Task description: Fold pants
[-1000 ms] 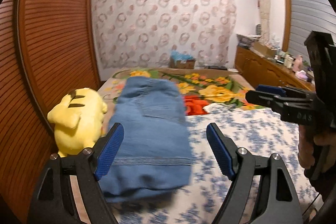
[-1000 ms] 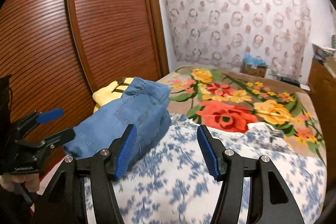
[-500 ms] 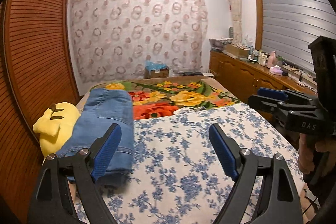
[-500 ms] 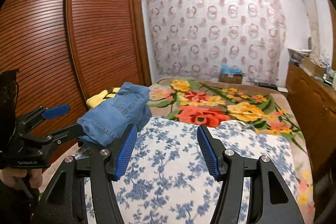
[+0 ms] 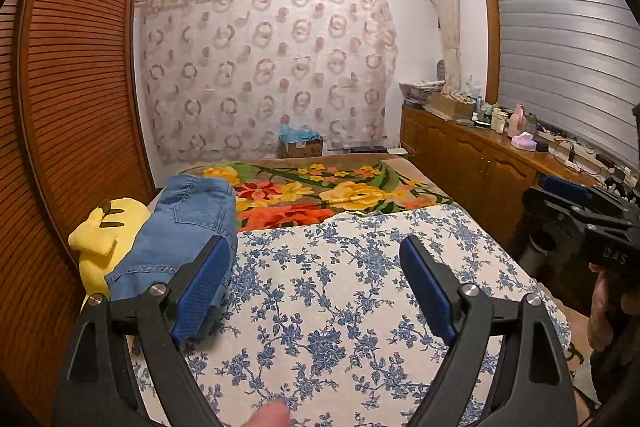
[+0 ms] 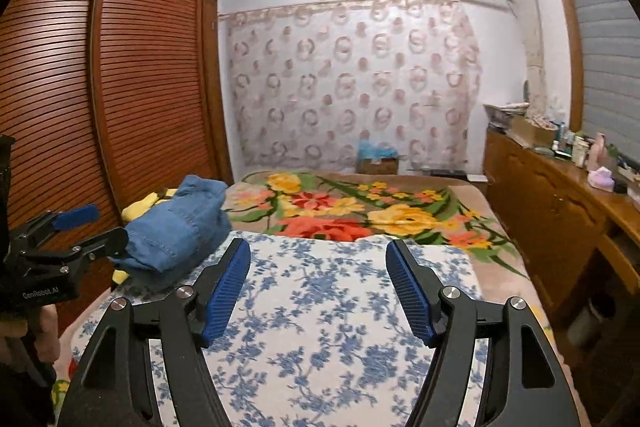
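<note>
While both grippers (fingers spread) hover, folded jeans (image 5: pixel 188 227) lie seemingly left.

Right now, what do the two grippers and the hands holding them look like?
Both are matte black frames with ribbed blue finger pads and silver pivot bolts. The left gripper shows white "GenRobot.AI" lettering in the right wrist view; the right gripper shows "DAS" in the left wrist view. Bare hand, no sleeve visible.

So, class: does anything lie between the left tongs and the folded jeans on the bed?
Nothing visible does. The left tongs hang open above the blue-flowered sheet, and the folded jeans sit just past the left finger, by the yellow plush toy. Only bare sheet lies between them.
</note>
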Available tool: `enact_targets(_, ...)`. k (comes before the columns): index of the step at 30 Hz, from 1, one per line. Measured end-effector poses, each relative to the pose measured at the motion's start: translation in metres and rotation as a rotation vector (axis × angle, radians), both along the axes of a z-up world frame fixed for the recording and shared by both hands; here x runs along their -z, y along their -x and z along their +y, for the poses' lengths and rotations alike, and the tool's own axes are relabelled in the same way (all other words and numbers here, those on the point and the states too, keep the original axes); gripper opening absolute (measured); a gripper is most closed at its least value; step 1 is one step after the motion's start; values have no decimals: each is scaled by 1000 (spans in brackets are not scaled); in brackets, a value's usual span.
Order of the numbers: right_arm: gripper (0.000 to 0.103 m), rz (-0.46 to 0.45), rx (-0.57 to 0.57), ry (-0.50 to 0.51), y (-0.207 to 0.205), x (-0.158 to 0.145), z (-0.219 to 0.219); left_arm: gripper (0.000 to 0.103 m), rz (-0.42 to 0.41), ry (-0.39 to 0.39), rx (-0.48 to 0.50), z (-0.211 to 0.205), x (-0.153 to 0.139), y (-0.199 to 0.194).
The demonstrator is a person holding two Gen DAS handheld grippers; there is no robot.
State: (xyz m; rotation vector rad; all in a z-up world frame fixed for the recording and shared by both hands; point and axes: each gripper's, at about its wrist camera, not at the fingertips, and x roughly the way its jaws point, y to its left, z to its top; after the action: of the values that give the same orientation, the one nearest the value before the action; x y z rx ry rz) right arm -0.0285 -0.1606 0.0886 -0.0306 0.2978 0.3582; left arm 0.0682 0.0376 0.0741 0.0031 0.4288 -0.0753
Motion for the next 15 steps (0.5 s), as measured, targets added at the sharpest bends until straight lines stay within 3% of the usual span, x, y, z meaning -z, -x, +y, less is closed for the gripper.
enact_targets(15, 72, -13, 38, -22, 16, 3, 3, 87, -14, -10, -1, -8, -1, 5)
